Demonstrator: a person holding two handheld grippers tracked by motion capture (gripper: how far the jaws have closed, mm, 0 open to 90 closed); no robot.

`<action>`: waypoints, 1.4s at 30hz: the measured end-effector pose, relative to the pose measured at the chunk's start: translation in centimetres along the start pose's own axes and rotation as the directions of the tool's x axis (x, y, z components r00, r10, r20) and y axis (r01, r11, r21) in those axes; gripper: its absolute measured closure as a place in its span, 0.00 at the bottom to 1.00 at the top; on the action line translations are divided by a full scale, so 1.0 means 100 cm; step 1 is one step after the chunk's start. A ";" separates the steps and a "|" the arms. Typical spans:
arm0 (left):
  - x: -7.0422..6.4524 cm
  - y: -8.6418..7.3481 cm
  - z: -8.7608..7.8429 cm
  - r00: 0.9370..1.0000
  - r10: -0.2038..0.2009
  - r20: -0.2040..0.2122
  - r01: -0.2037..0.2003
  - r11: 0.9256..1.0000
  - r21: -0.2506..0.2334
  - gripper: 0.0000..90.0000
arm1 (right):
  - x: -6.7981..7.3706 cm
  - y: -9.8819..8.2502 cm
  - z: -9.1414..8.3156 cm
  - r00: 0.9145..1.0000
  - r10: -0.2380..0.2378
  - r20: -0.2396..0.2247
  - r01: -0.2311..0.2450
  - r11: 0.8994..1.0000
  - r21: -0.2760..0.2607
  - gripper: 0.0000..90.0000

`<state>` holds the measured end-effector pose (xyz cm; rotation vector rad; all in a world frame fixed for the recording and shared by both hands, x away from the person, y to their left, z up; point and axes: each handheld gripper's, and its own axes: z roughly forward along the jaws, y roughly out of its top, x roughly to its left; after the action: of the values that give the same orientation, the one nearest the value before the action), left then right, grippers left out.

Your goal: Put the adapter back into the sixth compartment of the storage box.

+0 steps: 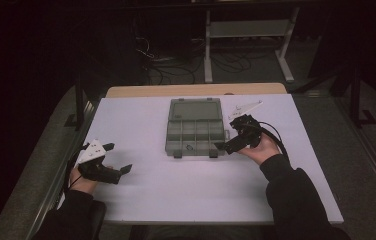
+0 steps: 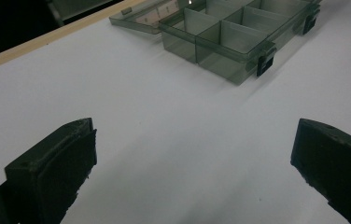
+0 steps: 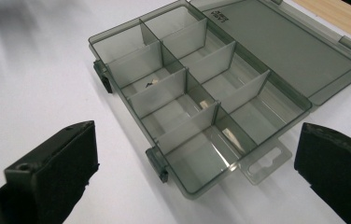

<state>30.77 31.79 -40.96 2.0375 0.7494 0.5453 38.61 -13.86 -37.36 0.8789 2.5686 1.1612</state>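
Note:
A grey see-through compartment box (image 1: 195, 131) lies open in the middle of the white table, its lid (image 1: 196, 109) folded flat at the far side. My right gripper (image 1: 226, 134) is open at the box's right end. In the right gripper view the jaws of my right gripper (image 3: 194, 163) straddle the near corner of the box (image 3: 197, 70) without touching it. A small dark piece (image 3: 149, 84) lies in one compartment. My left gripper (image 1: 118, 158) is open over bare table at the front left, with nothing between the jaws of my left gripper (image 2: 192, 163). The box (image 2: 239, 35) lies well ahead of it.
The white table top (image 1: 176, 190) ends in a wooden strip (image 1: 196, 90) at the far side. Beyond it, cables (image 1: 171, 65) and a white metal stand (image 1: 248, 30) are on the dark floor. The box has black latches (image 3: 157, 163) and a hang tab (image 3: 264, 163).

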 end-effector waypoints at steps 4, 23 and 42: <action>0.000 0.000 0.000 1.000 0.000 0.000 0.000 1.000 0.000 0.00 | 0.000 -0.004 -0.003 1.000 0.007 0.002 -0.007 1.000 -0.002 0.00; 0.000 0.000 0.000 1.000 -0.002 0.000 0.002 1.000 0.000 0.00 | -0.004 -0.031 -0.016 0.999 0.037 0.020 -0.037 0.999 0.001 0.00; 0.000 0.000 0.000 1.000 0.000 -0.001 0.000 1.000 0.000 0.00 | -0.006 -0.068 -0.042 0.993 0.105 0.051 -0.101 0.992 -0.069 0.00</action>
<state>30.77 31.74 -40.94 2.0377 0.7496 0.5463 34.50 -20.36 -39.52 1.0237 2.4526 1.2255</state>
